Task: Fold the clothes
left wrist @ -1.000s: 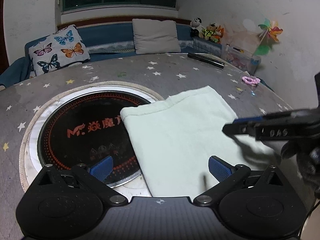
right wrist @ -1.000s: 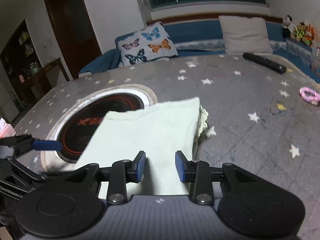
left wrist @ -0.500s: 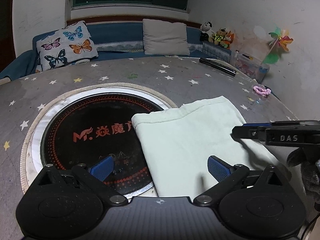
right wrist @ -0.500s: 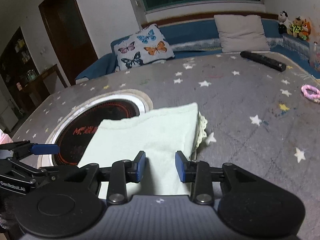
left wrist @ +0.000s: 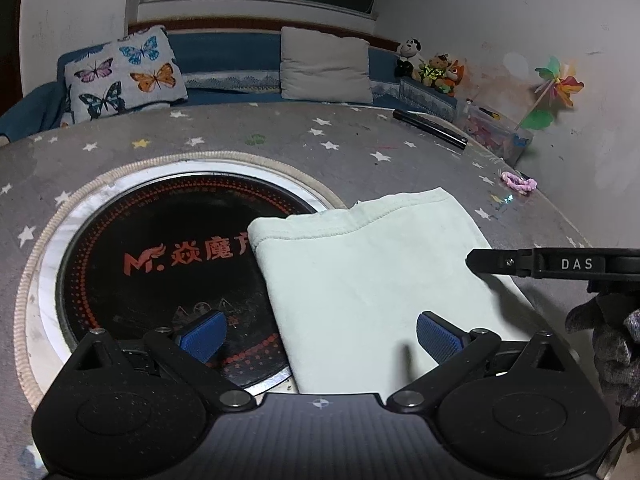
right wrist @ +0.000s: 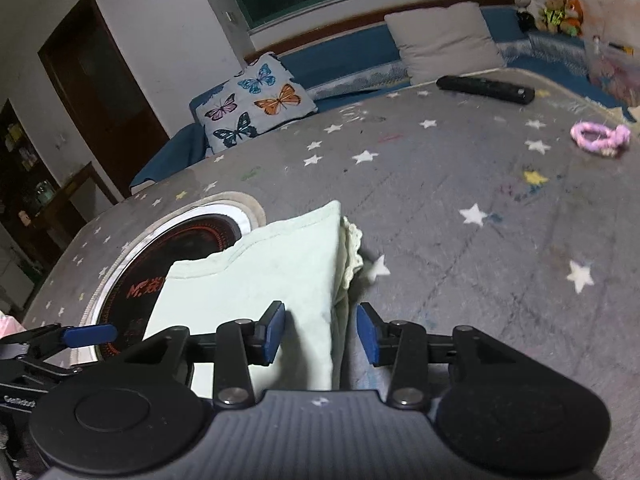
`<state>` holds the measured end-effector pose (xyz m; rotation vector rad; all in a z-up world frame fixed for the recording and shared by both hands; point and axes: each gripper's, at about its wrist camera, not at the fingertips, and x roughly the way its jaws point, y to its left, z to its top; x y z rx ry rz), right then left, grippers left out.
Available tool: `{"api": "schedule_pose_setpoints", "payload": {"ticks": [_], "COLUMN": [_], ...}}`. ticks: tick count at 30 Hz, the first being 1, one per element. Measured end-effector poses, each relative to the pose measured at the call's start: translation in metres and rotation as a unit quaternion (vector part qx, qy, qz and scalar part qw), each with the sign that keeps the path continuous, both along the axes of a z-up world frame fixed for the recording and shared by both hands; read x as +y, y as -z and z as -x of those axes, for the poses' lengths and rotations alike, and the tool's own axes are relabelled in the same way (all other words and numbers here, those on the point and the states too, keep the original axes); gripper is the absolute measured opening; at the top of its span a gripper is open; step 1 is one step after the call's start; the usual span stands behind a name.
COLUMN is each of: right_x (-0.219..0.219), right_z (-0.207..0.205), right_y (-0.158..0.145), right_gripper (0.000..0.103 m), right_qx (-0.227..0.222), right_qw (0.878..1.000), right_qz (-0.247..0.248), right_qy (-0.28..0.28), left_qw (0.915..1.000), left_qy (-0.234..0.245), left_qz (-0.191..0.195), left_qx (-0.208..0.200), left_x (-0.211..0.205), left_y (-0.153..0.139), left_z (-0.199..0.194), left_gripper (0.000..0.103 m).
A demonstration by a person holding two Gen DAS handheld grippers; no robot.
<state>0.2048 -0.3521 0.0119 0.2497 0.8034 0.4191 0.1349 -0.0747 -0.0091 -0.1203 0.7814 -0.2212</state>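
The right claw point(right wrist: 320, 334) has just spread its blue pads off the folded pale-green cloth point(right wrist: 256, 280) at lower centre on the bench point(right wrist: 460, 216), and the left claw point(left wrist: 318, 334) gapes empty, so this fold looks set down.

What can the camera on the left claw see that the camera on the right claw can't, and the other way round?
Only the left view shows the pinwheel on the wall and the full round black cooktop with its red logo. Only the right view shows the dark door, the shelves at the far left, and the lace trim poking out along the garment's edge. Both show the pale green folded garment, the butterfly pillow, the remote and the pink hair tie.
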Motion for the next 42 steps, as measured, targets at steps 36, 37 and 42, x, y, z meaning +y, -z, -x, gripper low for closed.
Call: {"api": "schedule_pose_setpoints", "payload": {"ticks": [36,37,42], "right_x": [0.001,0.000,-0.001], "right_z": [-0.003,-0.003,0.005], "right_y": [0.009,0.008,0.001], "right_gripper": [0.018,0.016,0.013], "right_qx": [0.012,0.011,0.002], "right_qw": [0.998,0.998,0.998], "right_qz": [-0.055,-0.058,-0.063], "right_qy": [-0.004,-0.003,-0.001], "left_qw": [0.9987,0.9987,0.9992], "left_qy": [-0.017,-0.018,-0.012], "left_qz": [0.038,0.037,0.035], "left_qx": [0.031,0.030,0.015], "left_x": [0.002,0.002,-0.002], "left_y": [0.006,0.004,-0.005], "left_z": [-0.013,-0.012,-0.007], "left_gripper": [0.019,0.016,0.011]}}
